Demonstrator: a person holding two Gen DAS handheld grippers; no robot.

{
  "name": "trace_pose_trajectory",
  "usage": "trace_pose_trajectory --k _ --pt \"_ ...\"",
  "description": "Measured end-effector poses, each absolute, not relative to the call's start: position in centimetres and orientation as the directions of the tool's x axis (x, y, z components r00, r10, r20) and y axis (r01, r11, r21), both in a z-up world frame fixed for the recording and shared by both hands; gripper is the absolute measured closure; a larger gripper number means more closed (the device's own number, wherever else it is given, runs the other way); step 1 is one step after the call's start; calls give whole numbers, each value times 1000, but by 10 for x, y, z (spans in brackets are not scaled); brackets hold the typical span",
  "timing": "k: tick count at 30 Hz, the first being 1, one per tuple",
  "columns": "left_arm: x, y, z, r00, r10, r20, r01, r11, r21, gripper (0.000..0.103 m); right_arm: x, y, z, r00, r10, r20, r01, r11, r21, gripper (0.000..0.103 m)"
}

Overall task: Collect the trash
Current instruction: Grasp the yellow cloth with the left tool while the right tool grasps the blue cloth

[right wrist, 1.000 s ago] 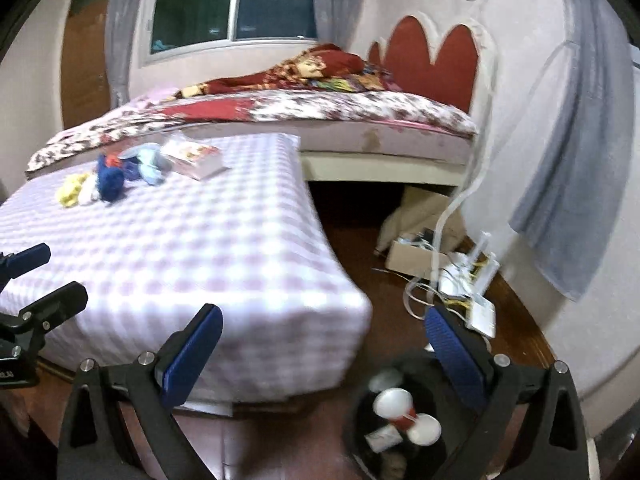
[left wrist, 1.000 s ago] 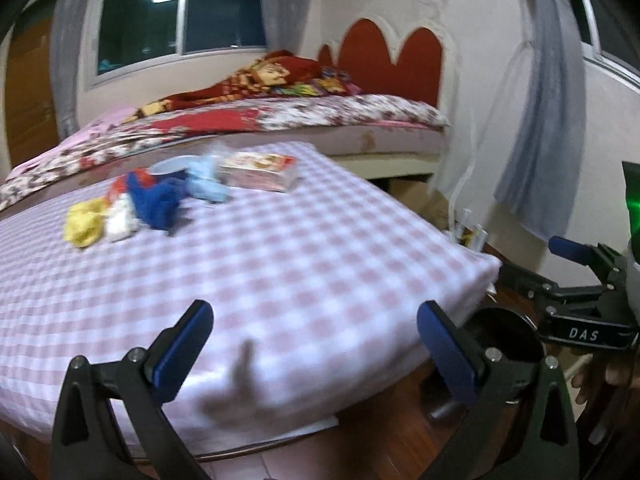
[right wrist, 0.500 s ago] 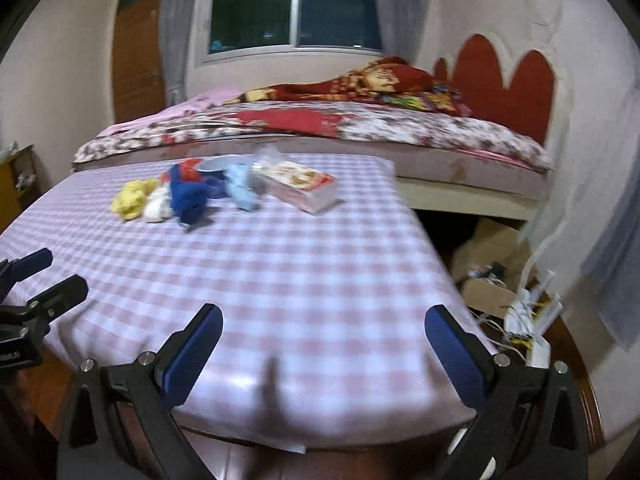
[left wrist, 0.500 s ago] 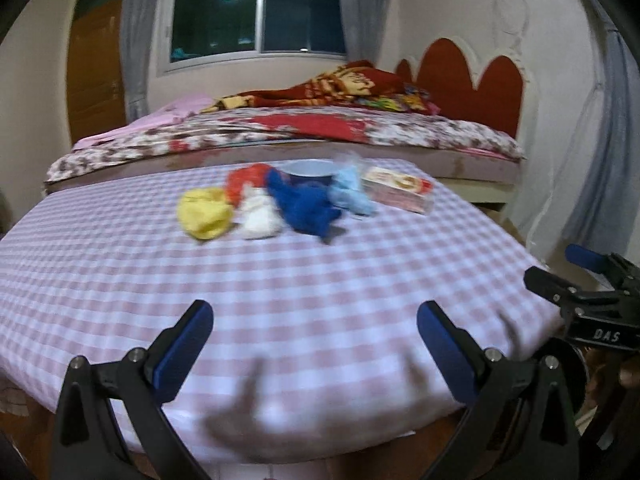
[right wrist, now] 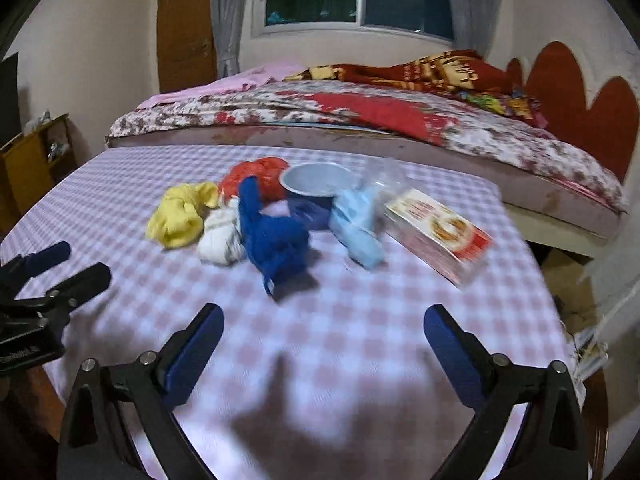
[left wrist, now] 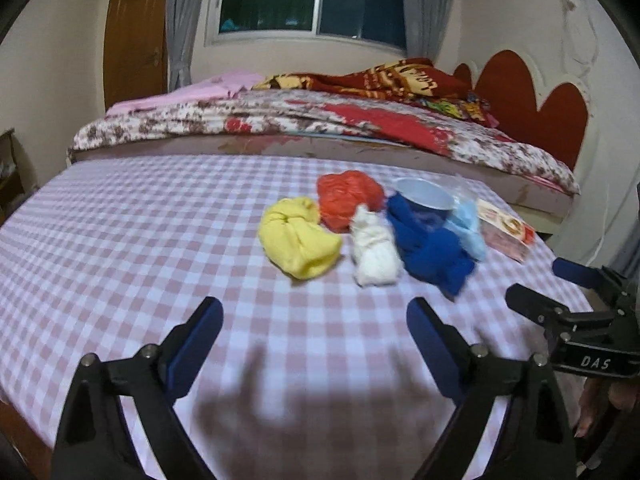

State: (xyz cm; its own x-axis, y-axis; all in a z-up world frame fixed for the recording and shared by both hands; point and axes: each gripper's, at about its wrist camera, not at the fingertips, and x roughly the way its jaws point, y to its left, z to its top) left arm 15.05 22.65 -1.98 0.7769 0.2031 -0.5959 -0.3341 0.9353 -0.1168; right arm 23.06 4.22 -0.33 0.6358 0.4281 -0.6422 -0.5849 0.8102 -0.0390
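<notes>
My left gripper [left wrist: 314, 330] stands spread wide over the checked mattress [left wrist: 120, 248], its jaws having just been closing a little with nothing between them. My right gripper [right wrist: 322, 338] is likewise spread and empty, its jaws also just closing slightly, and it hangs over the near part of the same mattress. In the left wrist view the right gripper shows at the right edge, and part of a hand [left wrist: 596, 400] holding it shows below it.

Beyond both grippers, well apart from the fingertips, the trash lies in a loose cluster on the checked cover. From the left there is a yellow wad [left wrist: 298, 238], a white wad [left wrist: 376, 254] just beside it, and a dark blue wad [left wrist: 434, 250] touching the white one. Behind these sits an orange-red crumpled bag [left wrist: 348, 198], and next to it a blue cup [left wrist: 424, 200] standing upright with its mouth open. To the right of the cup lies a light blue wad [right wrist: 358, 232], with something clear and crinkled behind it that I cannot make out. Farthest right lies a flat printed box [right wrist: 438, 230], tilted across the checks.

Behind the mattress is a higher bed [left wrist: 460, 152] with a flowered cover and a red blanket [left wrist: 384, 76].
</notes>
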Motion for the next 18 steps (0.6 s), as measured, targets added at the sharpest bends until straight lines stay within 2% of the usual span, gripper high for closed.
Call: trace_pose_trajectory --k 6,12,17,18 --pt "189 255 -36 739 175 -651 -340 931 -135 21 269 87 -20 577 424 -698 -619 785 -35 28" --pt "222 268 -39 713 123 -690 -315 936 -158 23 293 106 -35 530 427 -733 -635 772 -10 43" --pt "246 277 -48 675 80 -733 -309 933 -182 34 300 112 -35 513 440 -737 -643 765 9 48" --pt "248 277 -48 676 79 -733 -305 935 -180 39 300 111 -35 509 445 -737 -644 765 17 51"
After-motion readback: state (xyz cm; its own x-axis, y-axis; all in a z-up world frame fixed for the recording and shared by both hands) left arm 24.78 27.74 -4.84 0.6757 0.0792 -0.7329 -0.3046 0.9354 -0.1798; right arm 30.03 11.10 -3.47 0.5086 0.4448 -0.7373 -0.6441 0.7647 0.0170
